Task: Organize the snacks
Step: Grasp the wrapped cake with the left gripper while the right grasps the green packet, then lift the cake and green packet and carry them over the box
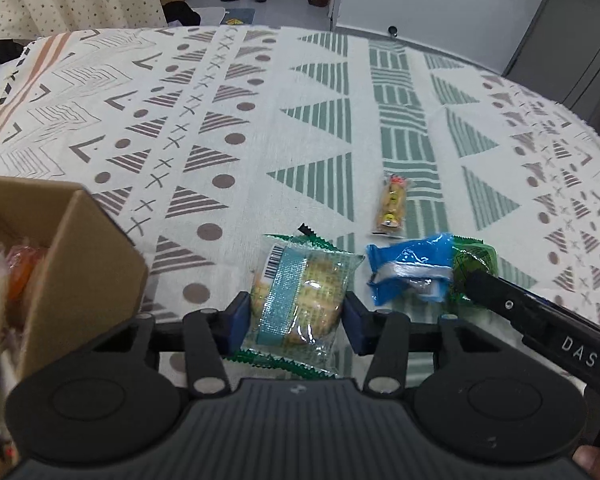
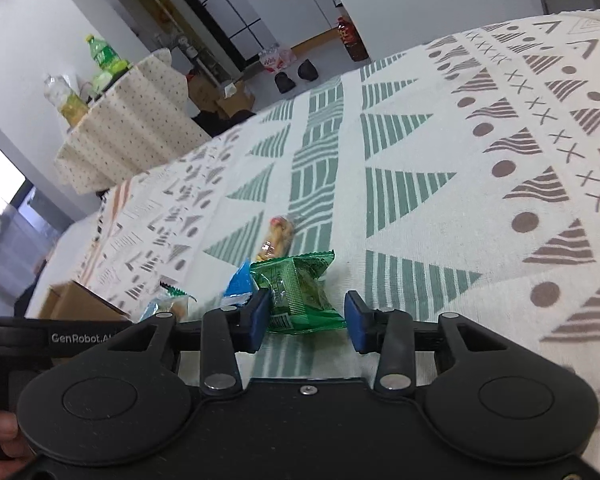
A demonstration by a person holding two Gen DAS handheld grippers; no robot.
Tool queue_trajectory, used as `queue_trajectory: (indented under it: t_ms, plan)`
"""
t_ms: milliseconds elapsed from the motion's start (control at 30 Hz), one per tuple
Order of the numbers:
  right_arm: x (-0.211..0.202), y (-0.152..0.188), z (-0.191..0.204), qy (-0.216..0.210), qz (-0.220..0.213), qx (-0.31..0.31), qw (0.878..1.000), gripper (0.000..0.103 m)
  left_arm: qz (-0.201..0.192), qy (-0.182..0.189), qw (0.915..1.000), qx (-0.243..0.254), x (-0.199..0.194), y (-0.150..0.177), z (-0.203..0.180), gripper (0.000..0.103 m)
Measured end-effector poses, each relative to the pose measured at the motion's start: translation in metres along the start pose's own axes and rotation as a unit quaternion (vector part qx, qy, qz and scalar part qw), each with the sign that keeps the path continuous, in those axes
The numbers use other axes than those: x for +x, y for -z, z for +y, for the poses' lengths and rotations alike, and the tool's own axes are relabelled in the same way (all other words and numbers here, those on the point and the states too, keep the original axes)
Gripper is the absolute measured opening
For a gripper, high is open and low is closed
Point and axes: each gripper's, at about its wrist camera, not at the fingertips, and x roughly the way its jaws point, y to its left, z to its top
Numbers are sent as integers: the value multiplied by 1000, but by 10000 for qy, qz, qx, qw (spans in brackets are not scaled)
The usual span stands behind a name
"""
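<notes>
The left gripper (image 1: 296,320) has its blue pads pressed against both sides of a clear cracker packet (image 1: 298,304) with a pale blue band, clamped on it just above the patterned tablecloth (image 1: 260,120). The right gripper (image 2: 306,320) stands open around a green snack packet (image 2: 300,292); its left pad touches the wrapper, the right pad stays clear. Beside that lies a blue wrapper (image 1: 410,266), and beyond it a small yellow snack stick (image 1: 392,206). Left of the left jaws sits a cardboard box (image 1: 80,264) (already holding some snacks).
</notes>
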Motion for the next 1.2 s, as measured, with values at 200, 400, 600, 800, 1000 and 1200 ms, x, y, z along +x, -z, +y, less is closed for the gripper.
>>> queue_trajectory:
  t_ms: [200,400,600,800,1000,1200]
  plan:
    - [-28,6,4,28,-181,280,9994,39,-111,144,9998,-55,-28,8,4,48]
    - [-55,10,18,73,-311,273,9991,39,-287,295,9991,-100,-61,20,11,48]
    - [-80,24,40,89,-364,276,9989,39,-469,424,9979,-171,-93,34,23,48]
    - [-99,28,63,107,-494,178,9986,39,-616,526,9964,-248,-117,45,35,48]
    - [-115,30,86,93,-611,47,9981,39,-767,623,9945,-335,-139,53,48,48]
    - [-124,30,108,83,-707,-50,9975,39,-902,717,9922,-468,-156,58,64,48]
